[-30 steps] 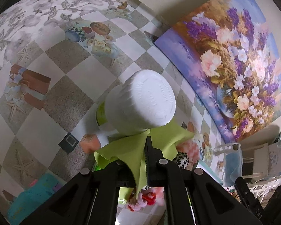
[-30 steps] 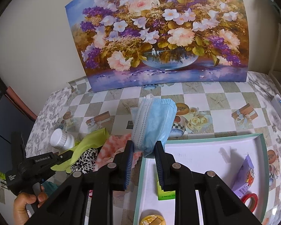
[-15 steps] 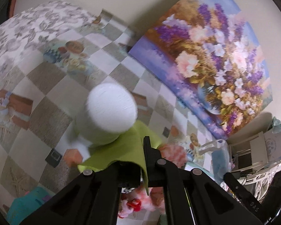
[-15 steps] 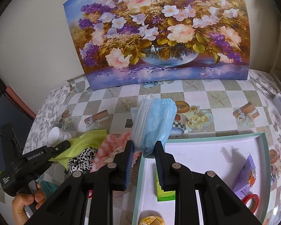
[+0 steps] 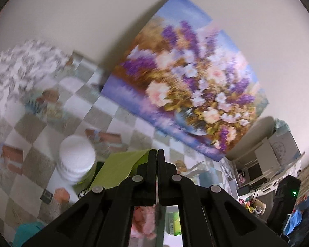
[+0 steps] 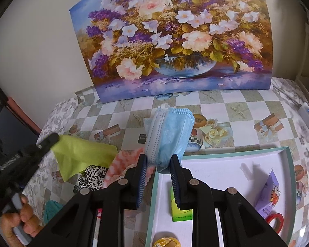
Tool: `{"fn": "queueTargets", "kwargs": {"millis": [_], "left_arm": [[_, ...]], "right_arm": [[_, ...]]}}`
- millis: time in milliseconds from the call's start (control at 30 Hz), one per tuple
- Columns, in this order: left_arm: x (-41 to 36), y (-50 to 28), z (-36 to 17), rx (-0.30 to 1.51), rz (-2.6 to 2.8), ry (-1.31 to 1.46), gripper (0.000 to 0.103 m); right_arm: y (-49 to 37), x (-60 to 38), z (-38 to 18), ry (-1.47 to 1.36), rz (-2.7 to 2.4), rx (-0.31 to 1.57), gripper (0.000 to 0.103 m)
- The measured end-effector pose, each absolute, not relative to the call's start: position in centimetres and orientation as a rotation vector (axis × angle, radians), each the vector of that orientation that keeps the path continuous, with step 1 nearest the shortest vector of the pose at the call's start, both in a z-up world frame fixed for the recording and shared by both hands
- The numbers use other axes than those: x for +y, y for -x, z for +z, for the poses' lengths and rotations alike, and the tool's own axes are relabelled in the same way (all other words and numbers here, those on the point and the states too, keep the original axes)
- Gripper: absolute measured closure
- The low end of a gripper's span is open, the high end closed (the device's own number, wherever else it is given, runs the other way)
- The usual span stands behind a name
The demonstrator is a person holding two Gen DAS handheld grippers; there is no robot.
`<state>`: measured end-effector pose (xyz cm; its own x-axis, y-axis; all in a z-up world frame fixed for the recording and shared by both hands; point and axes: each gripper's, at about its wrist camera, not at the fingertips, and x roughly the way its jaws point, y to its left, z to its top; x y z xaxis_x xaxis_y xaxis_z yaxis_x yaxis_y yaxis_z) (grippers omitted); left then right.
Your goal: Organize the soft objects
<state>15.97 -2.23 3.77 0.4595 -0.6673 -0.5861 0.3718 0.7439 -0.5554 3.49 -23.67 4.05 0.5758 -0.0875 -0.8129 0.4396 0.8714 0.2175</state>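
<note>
My left gripper (image 5: 156,153) is shut on a lime-green cloth (image 5: 121,167), which hangs lifted above the checked tablecloth. From the right wrist view the same green cloth (image 6: 82,154) dangles from the left gripper (image 6: 54,139), held by a hand (image 6: 16,224). My right gripper (image 6: 157,164) is shut on a folded light-blue face mask (image 6: 169,133) over the left edge of the tray (image 6: 232,151). A pink cloth (image 6: 123,162), a leopard-print cloth (image 6: 91,177) and a teal cloth (image 6: 51,207) lie on the table below.
A white-capped bottle (image 5: 77,157) stands left of the green cloth. The tray holds a green box (image 6: 181,212), a purple packet (image 6: 268,195), a red tape roll (image 6: 275,220) and a gold round item (image 6: 166,242). A flower painting (image 6: 175,39) leans against the wall.
The left gripper has risen and rolled, lifting the green cloth off the pile and away from the white bottle. The right gripper and the mask have not moved.
</note>
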Motion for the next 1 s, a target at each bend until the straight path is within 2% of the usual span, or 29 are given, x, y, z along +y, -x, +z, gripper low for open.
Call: {"fn": "queueTargets", "kwargs": {"millis": [133,367,433,467,500,567,767,867,1000], "left_arm": [[-2.9,-15.5,4.2,0.882,-0.65,0.324,0.102],[-3.3,-16.4,1.5,0.994,-0.583,0.25,0.102],[-3.5,-16.8,0.7,1.021,-0.544,0.229,0.099],[-3.6,-16.9,0.5,1.028,-0.534,0.217,0.089],[-3.8,-17.0,0.1,1.035,-0.52,0.202,0.067],[-3.9,-17.1,-0.3,1.035,-0.496,0.189,0.045],[-5.2,-17.8,-1.2,1.047,-0.453,0.145,0.044],[-6.0,-18.3,-2.1,1.081,-0.442,0.13,0.039],[-6.7,-18.4,-3.3,1.115,-0.446,0.119,0.039]], "right_arm": [[-3.3,-23.7,4.1,-0.412,-0.332,0.918,0.078],[-3.4,-24.2,3.6,-0.431,-0.334,0.93,0.079],[-3.4,-24.2,3.3,-0.435,-0.333,0.938,0.078],[-3.4,-24.2,3.2,-0.436,-0.331,0.942,0.078],[-3.4,-24.3,3.2,-0.436,-0.33,0.943,0.078],[-3.4,-24.3,3.1,-0.438,-0.328,0.944,0.078],[-3.4,-24.5,2.8,-0.438,-0.33,0.95,0.078],[-3.4,-24.6,2.5,-0.441,-0.33,0.957,0.078],[-3.5,-24.9,2.1,-0.445,-0.331,0.962,0.078]]}}
